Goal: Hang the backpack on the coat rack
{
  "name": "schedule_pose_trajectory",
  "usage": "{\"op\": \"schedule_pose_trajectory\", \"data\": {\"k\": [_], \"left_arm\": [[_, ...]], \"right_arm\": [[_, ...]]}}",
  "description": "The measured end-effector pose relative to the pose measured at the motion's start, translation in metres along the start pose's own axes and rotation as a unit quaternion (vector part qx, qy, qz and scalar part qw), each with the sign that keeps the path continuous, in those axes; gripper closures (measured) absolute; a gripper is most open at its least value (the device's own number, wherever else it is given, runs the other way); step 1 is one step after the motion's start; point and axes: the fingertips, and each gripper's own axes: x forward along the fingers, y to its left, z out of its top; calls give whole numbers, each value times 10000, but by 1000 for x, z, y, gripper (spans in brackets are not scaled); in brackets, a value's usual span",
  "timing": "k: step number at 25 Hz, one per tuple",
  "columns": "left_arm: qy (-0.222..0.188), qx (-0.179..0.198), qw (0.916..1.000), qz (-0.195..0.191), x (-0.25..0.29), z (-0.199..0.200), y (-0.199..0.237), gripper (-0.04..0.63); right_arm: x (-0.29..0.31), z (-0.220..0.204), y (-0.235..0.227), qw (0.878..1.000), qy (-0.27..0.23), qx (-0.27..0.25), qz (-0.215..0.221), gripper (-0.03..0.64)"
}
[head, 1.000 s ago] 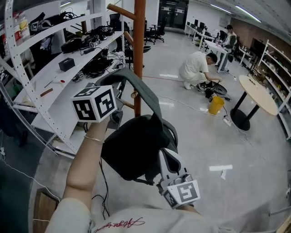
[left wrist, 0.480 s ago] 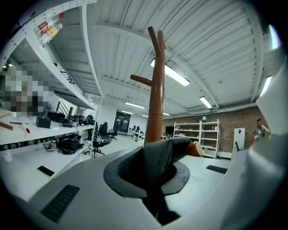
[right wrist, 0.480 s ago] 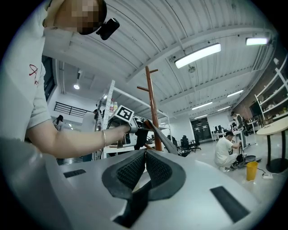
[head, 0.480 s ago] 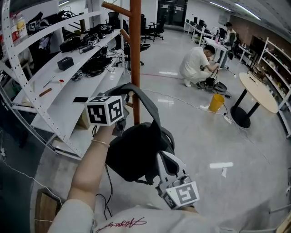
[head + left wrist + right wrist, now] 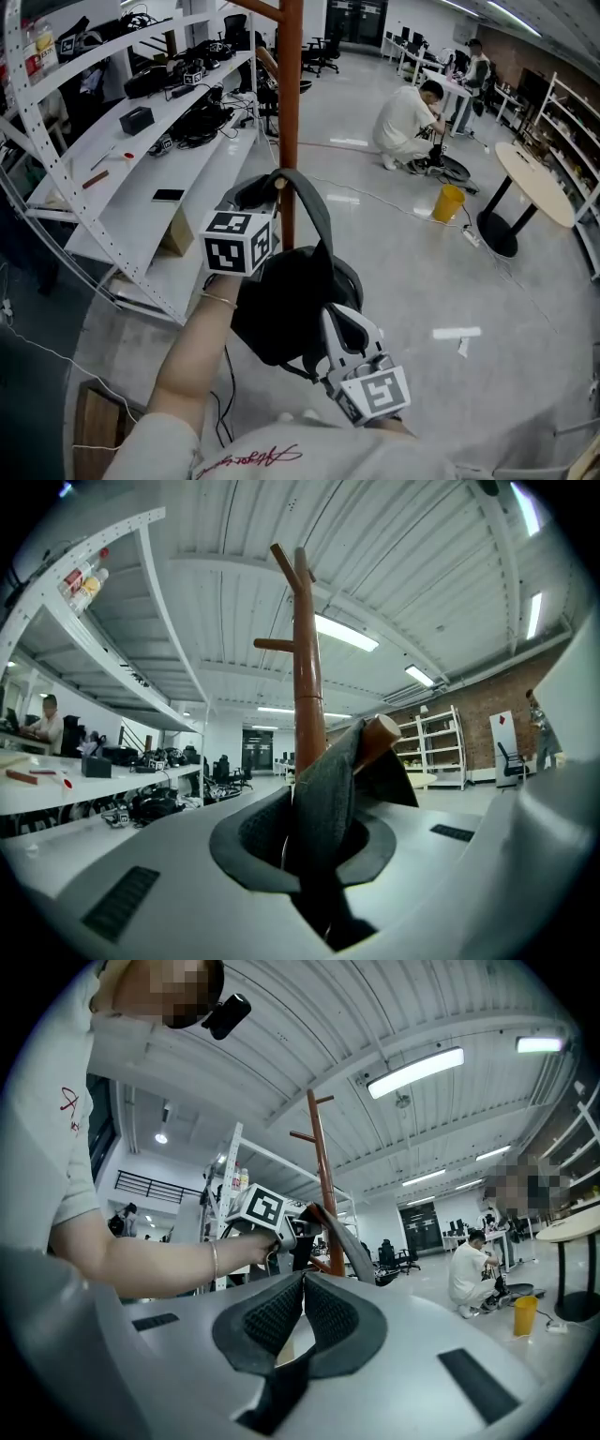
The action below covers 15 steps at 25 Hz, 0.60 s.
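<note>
A black backpack [image 5: 281,302] hangs in front of the brown coat rack pole [image 5: 289,112]. Its grey strap [image 5: 314,211] arches up to a short peg [image 5: 278,184] low on the pole. My left gripper [image 5: 261,199] is shut on that strap beside the peg. In the left gripper view the strap [image 5: 328,789] fills the gap between the pads, and the peg's tip [image 5: 380,731] pokes out just behind it. My right gripper [image 5: 330,323] sits under the backpack's lower right side. Its pads [image 5: 281,1312] meet, and no fabric shows between them.
White shelving [image 5: 141,159] loaded with cables and gear runs along the left. A crouching person [image 5: 408,117], a yellow bucket [image 5: 448,202] and a round table [image 5: 534,192] are further off on the right. A cable trails across the grey floor.
My left gripper has moved right and down toward the pole, bringing the strap loop to the low peg. The backpack followed. The right gripper has barely shifted.
</note>
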Motion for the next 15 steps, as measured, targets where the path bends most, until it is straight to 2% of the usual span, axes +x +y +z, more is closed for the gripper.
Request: {"op": "schedule_pose_trajectory", "data": {"k": [5,10,15], "left_arm": [[-296,515,9977,323,-19,0,-13,551],[-622,486,9959,442,-52,-4,-20,541],[-786,166,9960,391,-81,-10,-28,532]], "right_arm": [[-1,-3,6,9999,37,-71,88,600],[5,-3,11,9999,43,-36,113,600],[15,-1,13,9997,40,-179,157,600]]}}
